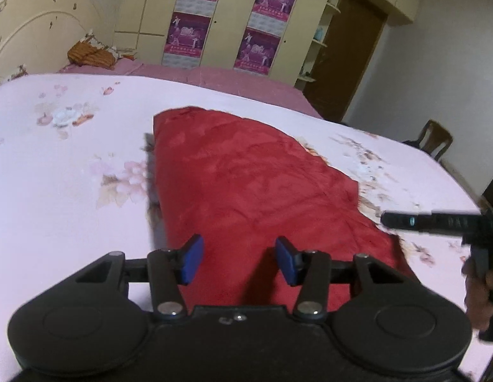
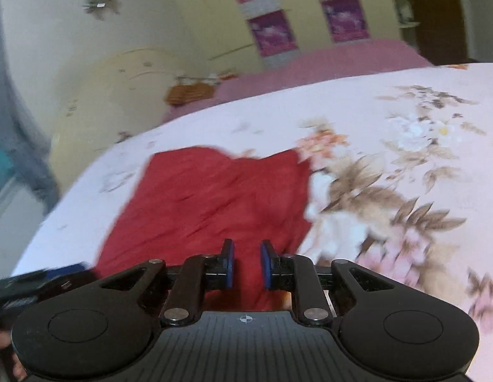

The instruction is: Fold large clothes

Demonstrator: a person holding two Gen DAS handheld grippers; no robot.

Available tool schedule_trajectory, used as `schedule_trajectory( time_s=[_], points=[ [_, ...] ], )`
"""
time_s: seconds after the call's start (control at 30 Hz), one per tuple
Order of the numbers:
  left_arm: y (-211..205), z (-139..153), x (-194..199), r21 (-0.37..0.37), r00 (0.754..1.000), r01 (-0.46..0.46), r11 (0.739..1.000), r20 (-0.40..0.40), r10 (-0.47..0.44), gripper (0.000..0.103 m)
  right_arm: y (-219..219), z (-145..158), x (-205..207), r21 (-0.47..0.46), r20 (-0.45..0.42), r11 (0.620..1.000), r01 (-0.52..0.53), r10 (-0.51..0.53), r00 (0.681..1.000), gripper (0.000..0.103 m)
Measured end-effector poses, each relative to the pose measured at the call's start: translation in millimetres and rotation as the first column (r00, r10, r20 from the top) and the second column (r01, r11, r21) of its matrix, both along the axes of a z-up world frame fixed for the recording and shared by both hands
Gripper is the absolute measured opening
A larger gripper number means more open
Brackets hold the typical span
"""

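- Left wrist view: the red garment (image 1: pixel 246 191) lies flat on the bed (image 1: pixel 71 159), already folded into a long strip that runs away from the camera, its near end just under the left tool (image 1: pixel 239 259).
- That tool hovers above the near end with its blue pads (image 1: pixel 192 259) spread wide and nothing between them, so it is released.
- The right tool (image 1: pixel 402 219) shows at the right border, just beside the cloth's right edge; its jaws are hidden from here.
- A dark lining peeks out along the garment's left edge, so my judgement is that the layers are not perfectly aligned.
- Right wrist view: the picture is blurred. The right tool (image 2: pixel 247 264) hangs over the near right part of the red garment (image 2: pixel 214 197), its pads (image 2: pixel 228 264) a narrow gap apart with red cloth visible beyond them; nothing looks pinched, so I read it as released but nearly closed.
- The far end of the cloth looks uneven, with a notch between two lobes.
- The step in hand is probably the next cross fold: near end carried up onto the far end.
- To do it well, each tool should likely take one near corner, biting through every layer, lining included.
- Lift both corners evenly and keep the edge taut between them, otherwise this thick cloth will probably sag in the middle.
- Lay the edge down square to the far end, then let go.
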State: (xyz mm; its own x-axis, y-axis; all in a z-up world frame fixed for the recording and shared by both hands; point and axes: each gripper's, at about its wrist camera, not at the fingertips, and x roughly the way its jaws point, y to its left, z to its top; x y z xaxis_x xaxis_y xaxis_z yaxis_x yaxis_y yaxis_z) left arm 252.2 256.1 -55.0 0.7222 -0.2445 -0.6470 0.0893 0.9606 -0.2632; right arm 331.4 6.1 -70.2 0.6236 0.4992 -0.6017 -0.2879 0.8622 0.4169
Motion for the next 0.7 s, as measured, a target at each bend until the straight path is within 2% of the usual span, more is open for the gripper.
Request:
schedule_trajectory(
  time_s=[0.07, 0.13, 0.2, 0.4, 0.67, 0.7],
  points=[
    [-5.3, -9.5, -3.1, 0.027, 1.0, -0.001, 1.0, -0.026, 0.002, 0.051, 10.0, -7.9, -13.1, -0.036, -0.004, 0.998, -0.045, 0.045, 0.999, 0.019],
    [-7.8, -15.1, -3.2, 0.044, 1.0, -0.008, 0.999, -0.03, 0.01, 0.051, 21.9, -27.5, -11.8, -0.108, -0.059, 0.992, -0.066, 0.06, 0.996, 0.019],
    [-9.6, -10.9, -5.0, 0.049, 0.999, -0.016, 0.999, -0.029, 0.017, 0.048, 19.5, -31.7, -9.8, -0.087, -0.09, 0.995, -0.05, 0.042, 0.995, 0.019],
    [-18.6, 8.9, -36.8, 0.074, 1.0, -0.008, 0.997, 0.005, 0.007, 0.048, -1.9, 5.5, -44.7, -0.053, -0.007, 0.998, -0.02, 0.02, 1.0, 0.019],
    [-44.3, 36.1, -77.3, 0.077, 0.998, -0.033, 0.996, 0.056, 0.028, 0.048, -12.9, 30.8, -81.7, -0.065, 0.022, 0.998, -0.011, 0.012, 1.0, 0.019],
    [-49.3, 42.1, -83.9, 0.079, 0.997, -0.035, 0.996, 0.065, 0.03, 0.053, -13.5, 36.0, -88.6, -0.069, 0.027, 0.997, -0.016, 0.017, 0.999, 0.019]
  ],
)
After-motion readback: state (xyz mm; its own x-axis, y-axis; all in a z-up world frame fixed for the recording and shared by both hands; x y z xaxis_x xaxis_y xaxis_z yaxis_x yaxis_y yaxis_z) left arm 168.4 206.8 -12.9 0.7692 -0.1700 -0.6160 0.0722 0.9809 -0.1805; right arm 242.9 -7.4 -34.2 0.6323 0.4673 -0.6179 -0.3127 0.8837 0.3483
